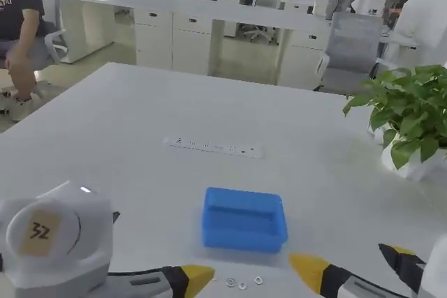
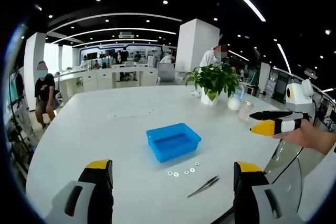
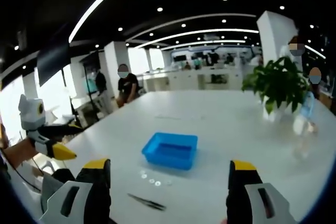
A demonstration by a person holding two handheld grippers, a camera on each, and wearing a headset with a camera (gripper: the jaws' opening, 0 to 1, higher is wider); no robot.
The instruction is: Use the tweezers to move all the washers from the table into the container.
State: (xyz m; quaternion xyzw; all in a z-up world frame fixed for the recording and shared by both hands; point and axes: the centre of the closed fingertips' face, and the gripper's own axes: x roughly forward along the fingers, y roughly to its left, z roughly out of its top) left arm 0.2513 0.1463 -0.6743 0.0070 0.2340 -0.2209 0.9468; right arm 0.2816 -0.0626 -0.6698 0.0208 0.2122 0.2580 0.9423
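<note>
A blue container (image 1: 244, 220) stands on the white table (image 1: 140, 123). Three small washers (image 1: 242, 284) lie just in front of it, near the table's front edge. Metal tweezers (image 2: 203, 186) lie flat on the table beside the washers (image 2: 184, 171); the right gripper view has the tweezers (image 3: 147, 202) nearer than the washers (image 3: 152, 181) and the container (image 3: 170, 150). My left gripper (image 2: 172, 166) is open and holds nothing, low at the left of the washers. My right gripper (image 1: 347, 257) is open and empty, at the right of them.
A potted plant (image 1: 412, 116) stands at the table's right edge, with cups (image 2: 233, 103) beside it. A white power strip (image 1: 213, 148) lies behind the container. A person (image 1: 17, 19) sits at far left; desks and chairs fill the room behind.
</note>
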